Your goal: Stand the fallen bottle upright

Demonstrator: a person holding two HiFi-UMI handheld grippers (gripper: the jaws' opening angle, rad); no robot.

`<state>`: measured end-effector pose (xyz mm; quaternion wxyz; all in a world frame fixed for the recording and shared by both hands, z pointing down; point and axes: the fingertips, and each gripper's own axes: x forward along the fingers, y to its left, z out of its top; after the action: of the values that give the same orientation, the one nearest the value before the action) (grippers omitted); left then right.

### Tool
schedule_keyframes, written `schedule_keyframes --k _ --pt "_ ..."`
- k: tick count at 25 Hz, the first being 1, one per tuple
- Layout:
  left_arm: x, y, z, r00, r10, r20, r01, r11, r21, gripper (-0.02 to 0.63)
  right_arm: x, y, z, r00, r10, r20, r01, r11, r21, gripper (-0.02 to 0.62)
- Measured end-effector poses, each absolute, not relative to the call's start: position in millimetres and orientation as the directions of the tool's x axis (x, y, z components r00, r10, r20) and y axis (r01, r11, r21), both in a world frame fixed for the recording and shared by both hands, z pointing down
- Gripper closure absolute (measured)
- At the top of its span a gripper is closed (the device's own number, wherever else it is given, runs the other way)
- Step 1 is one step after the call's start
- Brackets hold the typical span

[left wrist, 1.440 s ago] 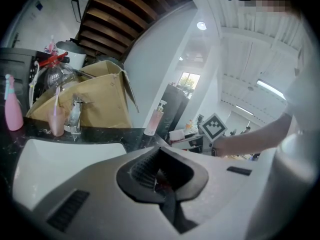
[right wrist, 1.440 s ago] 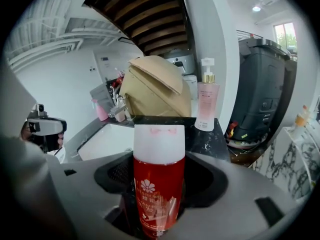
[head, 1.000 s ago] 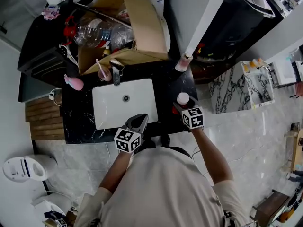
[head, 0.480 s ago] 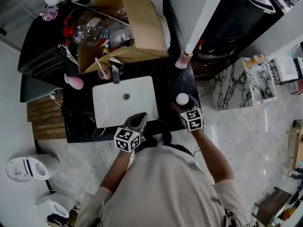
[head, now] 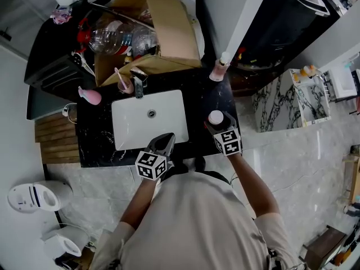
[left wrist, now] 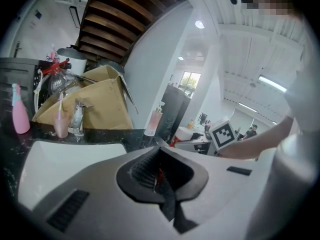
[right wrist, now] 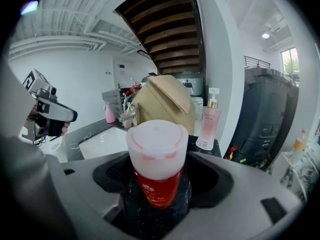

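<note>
A red bottle with a frosted white cap stands upright on the black counter, to the right of the sink. My right gripper is shut on its lower body, one jaw on each side; from the head view this gripper sits just on the near side of the cap. My left gripper hovers over the counter's front edge by the sink, shut with nothing in it. In the left gripper view its fingertips meet.
The white sink with its faucet fills the counter's middle. Behind it stands an open cardboard box full of plastic bottles. A pink pump bottle is at the back right and a pink spray bottle at the left.
</note>
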<state>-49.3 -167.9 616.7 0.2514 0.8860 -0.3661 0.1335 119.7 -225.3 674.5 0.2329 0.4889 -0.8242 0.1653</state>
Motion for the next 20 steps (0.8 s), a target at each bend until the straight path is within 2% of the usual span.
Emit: schedule_keyframes --k 7,20 --pt "-44 -157 614 0.674 -0.608 0.419 -0.737 -0.584 0.34 0.598 129 -213 666 -0.457 -0.717 0.526 -0.868 0.489 -0.087 0.255" --pt "-25 -127 602 0.634 -0.663 0.397 -0.773 -0.546 0.323 0.598 163 -173 615 -0.506 -0.733 0.454 -0.85 0.513 -0.12 0.256"
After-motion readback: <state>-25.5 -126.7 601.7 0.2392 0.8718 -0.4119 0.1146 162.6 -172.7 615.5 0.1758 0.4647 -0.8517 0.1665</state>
